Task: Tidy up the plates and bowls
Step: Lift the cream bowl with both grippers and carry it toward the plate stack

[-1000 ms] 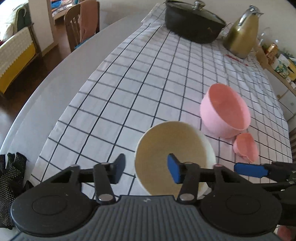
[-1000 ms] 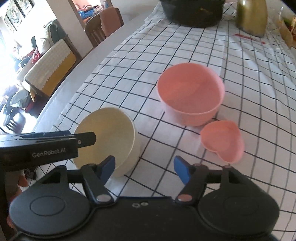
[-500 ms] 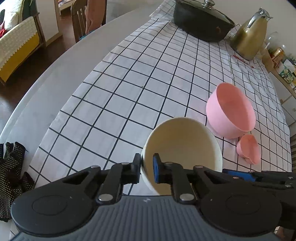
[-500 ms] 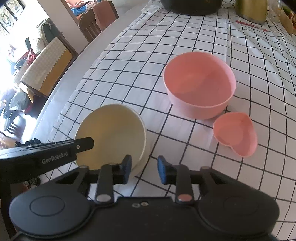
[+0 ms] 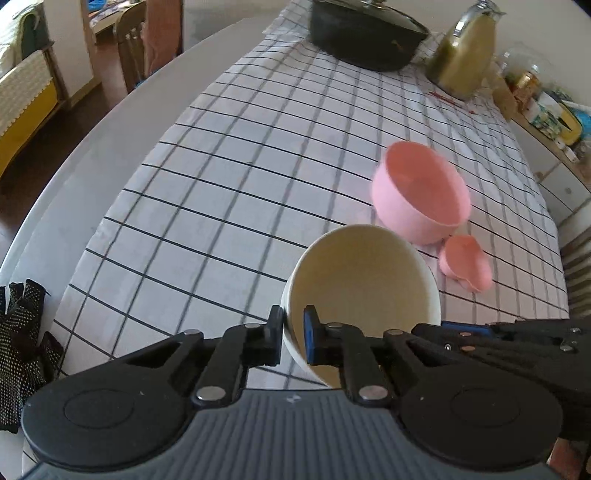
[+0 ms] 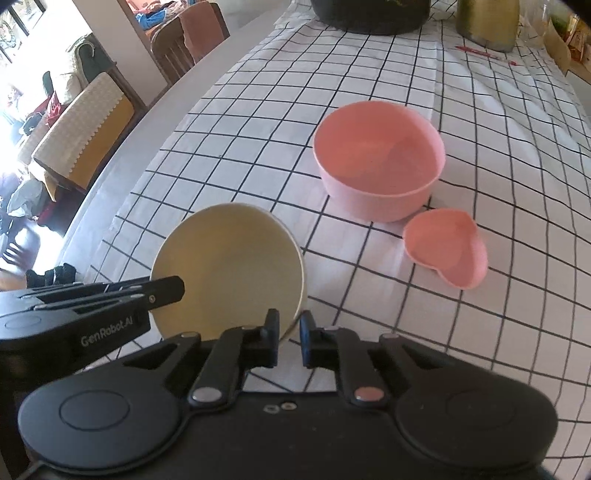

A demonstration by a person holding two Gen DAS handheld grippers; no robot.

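Note:
A cream bowl (image 5: 364,280) is held off the checked tablecloth by both grippers. My left gripper (image 5: 293,334) is shut on its near left rim. My right gripper (image 6: 289,338) is shut on its near right rim; the bowl shows in the right wrist view (image 6: 229,266) too. A large pink bowl (image 5: 421,195) stands upright farther right, also in the right wrist view (image 6: 380,158). A small pink heart-shaped dish (image 5: 467,264) lies beside it, also in the right wrist view (image 6: 445,245).
A black lidded pot (image 5: 365,37) and a gold kettle (image 5: 465,51) stand at the far end of the table. Black gloves (image 5: 22,332) lie at the table's left edge. Chairs (image 6: 184,33) stand left of the table. A shelf with jars (image 5: 535,99) is at the right.
Both grippers closed from open onto the cream bowl's rim. The bowl has lifted and shifted right, toward the pink bowl.

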